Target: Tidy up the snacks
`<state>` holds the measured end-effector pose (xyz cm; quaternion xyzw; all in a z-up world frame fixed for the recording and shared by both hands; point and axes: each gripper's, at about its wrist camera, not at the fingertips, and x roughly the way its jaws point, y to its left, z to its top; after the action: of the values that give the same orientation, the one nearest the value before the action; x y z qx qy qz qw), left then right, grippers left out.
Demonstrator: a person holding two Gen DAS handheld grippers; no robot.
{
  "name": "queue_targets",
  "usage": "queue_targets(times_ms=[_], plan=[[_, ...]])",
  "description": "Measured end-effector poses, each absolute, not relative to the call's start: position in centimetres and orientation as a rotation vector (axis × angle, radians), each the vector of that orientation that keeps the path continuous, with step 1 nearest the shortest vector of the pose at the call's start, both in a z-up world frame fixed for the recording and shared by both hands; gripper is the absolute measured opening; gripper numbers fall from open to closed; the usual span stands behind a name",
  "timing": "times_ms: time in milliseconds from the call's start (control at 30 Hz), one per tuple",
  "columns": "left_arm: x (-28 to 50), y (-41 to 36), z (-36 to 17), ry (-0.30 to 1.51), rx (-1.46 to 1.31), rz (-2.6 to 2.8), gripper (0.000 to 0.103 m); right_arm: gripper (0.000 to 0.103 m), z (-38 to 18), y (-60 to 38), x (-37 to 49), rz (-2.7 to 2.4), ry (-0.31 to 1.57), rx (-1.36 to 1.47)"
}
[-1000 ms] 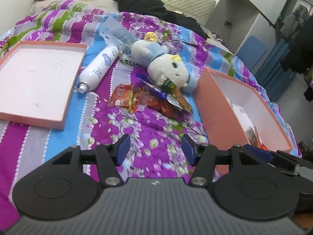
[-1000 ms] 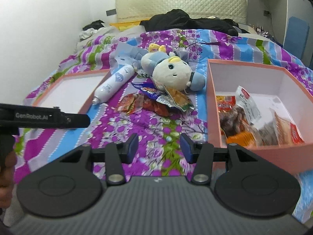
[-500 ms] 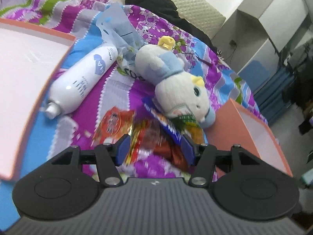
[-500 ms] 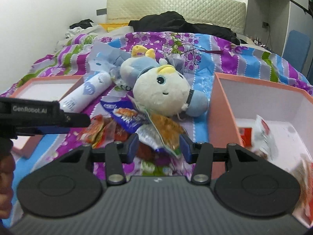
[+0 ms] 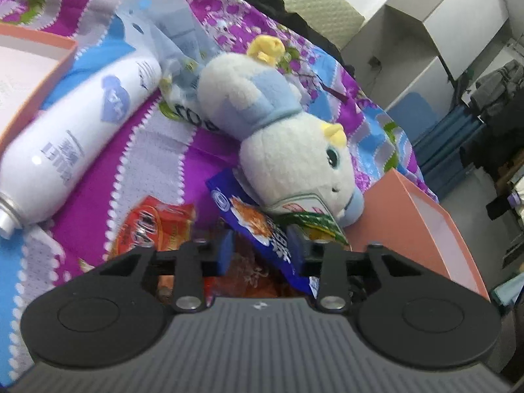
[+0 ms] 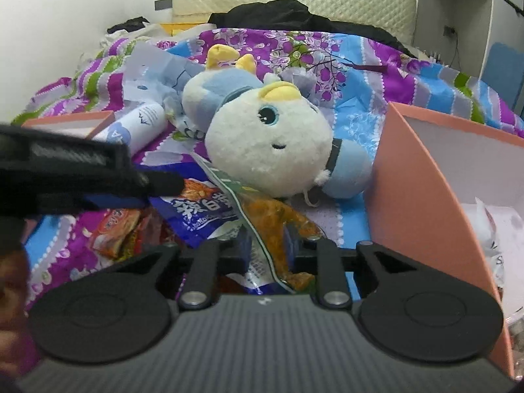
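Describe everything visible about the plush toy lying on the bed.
The plush toy is a soft, fuzzy, cream-coloured figure with a round head, pale blue clothing, yellow tufts, a stitched blue eye and a small smile. It lies on its side on the floral bedspread, its head resting on the snack packets, close beside the pink box.

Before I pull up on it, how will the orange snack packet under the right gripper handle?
The orange snack packet looks like thin crinkled film, so probably light and floppy. It is probably slippery too. Its top lies under the plush toy, so it may drag that.
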<state>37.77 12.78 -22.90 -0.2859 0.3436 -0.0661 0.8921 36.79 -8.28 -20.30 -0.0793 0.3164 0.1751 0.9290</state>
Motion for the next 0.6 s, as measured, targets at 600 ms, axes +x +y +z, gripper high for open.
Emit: queue_targets(times_ms=[600], plan=[[30.4, 10.8, -17.4, 0.66, -0.593, -0.161, 0.003, 0.009, -14.8, -11.1, 30.3, 0.325, 0.568, -0.15]])
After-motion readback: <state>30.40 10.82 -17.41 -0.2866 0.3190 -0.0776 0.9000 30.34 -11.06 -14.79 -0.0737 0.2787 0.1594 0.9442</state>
